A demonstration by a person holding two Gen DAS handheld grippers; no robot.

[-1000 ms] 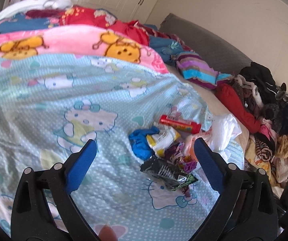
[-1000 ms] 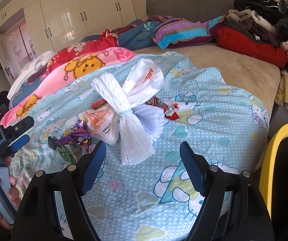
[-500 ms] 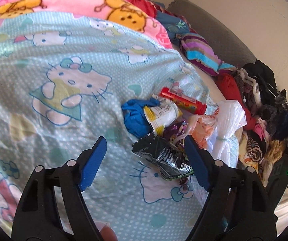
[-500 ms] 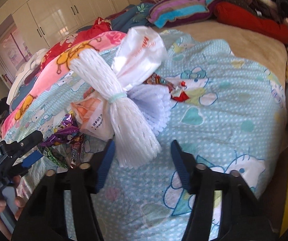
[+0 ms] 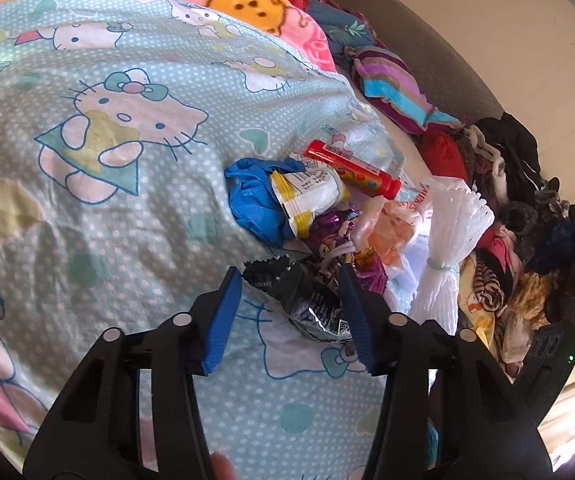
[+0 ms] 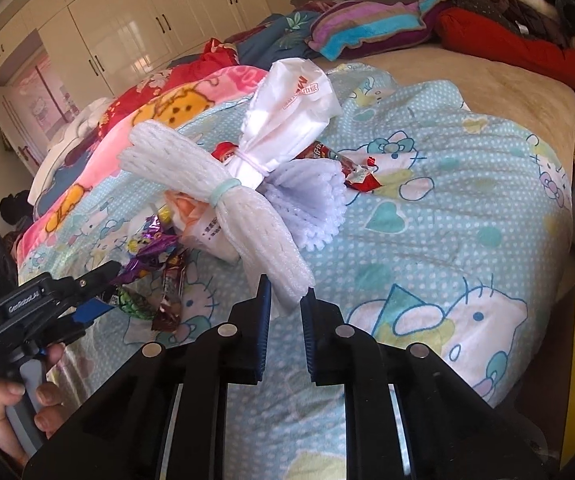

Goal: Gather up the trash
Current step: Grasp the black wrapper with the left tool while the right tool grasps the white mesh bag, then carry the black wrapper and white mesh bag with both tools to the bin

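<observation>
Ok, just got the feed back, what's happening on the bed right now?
A person is clearing a litter pile off the cartoon-print bedspread with two handheld grippers. The right gripper has shut on the near end of the white foam net bundle. The left gripper is closing around the black snack wrapper, which sits between its jaws. The red tube, blue glove and purple candy wrappers still lie on the bed.

Pale blue dotted cartoon-cat sheet (image 5: pixel 135 216), red tube (image 5: pixel 351 168), white foam net (image 6: pixel 247 216), striped purple-turquoise pillow (image 5: pixel 395 88)
</observation>
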